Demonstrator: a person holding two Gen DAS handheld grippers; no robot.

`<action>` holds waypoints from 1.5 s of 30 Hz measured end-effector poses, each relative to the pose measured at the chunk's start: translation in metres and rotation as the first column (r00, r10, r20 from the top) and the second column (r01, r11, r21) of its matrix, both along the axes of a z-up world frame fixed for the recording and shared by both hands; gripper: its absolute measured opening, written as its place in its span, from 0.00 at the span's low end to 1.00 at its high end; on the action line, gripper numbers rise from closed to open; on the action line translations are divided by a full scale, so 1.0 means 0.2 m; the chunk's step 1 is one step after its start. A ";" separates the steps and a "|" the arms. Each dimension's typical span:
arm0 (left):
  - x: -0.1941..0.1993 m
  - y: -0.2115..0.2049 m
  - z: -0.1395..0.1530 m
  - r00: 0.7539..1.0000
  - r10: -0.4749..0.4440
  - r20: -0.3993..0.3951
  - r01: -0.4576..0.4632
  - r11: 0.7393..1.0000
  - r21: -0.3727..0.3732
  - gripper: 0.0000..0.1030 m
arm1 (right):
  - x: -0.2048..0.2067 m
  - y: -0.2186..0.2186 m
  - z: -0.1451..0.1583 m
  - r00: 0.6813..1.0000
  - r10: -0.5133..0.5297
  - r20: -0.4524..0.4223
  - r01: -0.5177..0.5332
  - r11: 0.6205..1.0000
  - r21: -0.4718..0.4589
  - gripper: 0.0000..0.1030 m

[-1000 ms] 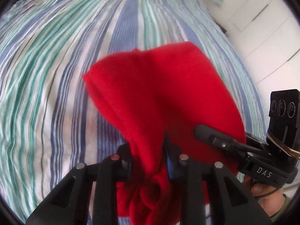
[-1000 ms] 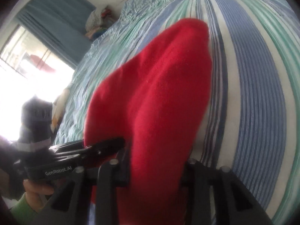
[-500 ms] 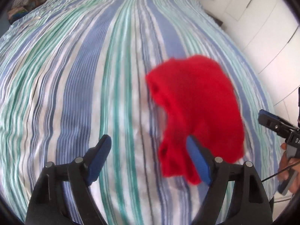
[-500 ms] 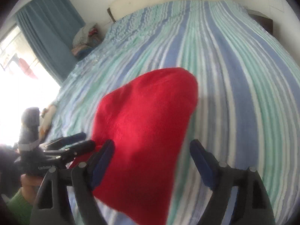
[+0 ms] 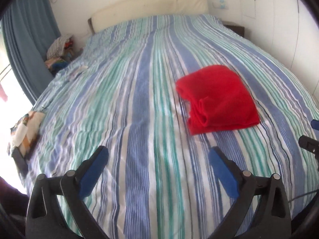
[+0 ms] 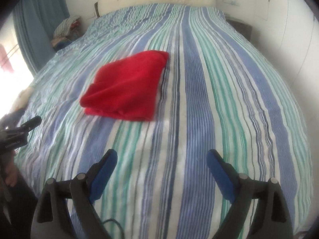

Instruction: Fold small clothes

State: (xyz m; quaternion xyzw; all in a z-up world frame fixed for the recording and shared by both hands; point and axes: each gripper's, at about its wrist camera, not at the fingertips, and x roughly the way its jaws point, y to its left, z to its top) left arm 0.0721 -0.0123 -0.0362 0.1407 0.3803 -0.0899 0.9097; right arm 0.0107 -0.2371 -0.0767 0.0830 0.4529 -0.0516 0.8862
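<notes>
A folded red garment (image 5: 219, 97) lies flat on the striped bed (image 5: 139, 99), ahead and to the right in the left wrist view. It also shows in the right wrist view (image 6: 127, 87), ahead and to the left. My left gripper (image 5: 158, 155) is open and empty, pulled back from the garment. My right gripper (image 6: 161, 159) is open and empty, also back from it. The right gripper's tip shows at the right edge of the left wrist view (image 5: 309, 142), and the left gripper's tip shows at the left edge of the right wrist view (image 6: 24, 128).
A patterned cloth (image 5: 24, 131) lies at the bed's left edge. A pile of clothes (image 5: 59, 51) sits beside the blue curtain (image 5: 26, 29). The headboard (image 5: 149, 4) is at the far end, with a dark nightstand (image 6: 239, 27) and white wall on the right.
Both grippers let go of the red garment, opened and drew back. The garment now lies folded on the bed.
</notes>
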 end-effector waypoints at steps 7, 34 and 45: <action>-0.12 0.00 0.12 0.997 0.044 -0.056 -0.045 0.999 -0.012 0.98 | -0.14 0.24 0.25 0.997 0.055 0.061 -0.051 0.997 -0.065 0.92; -0.32 0.03 0.30 0.999 0.033 -0.033 -0.035 0.997 -0.067 1.00 | -0.30 0.45 0.53 0.994 0.063 0.092 -0.052 0.992 -0.116 0.99; -0.32 0.06 0.32 0.998 0.061 -0.035 -0.064 0.995 -0.073 1.00 | -0.32 0.45 0.57 0.995 0.057 0.083 -0.045 0.989 -0.141 0.99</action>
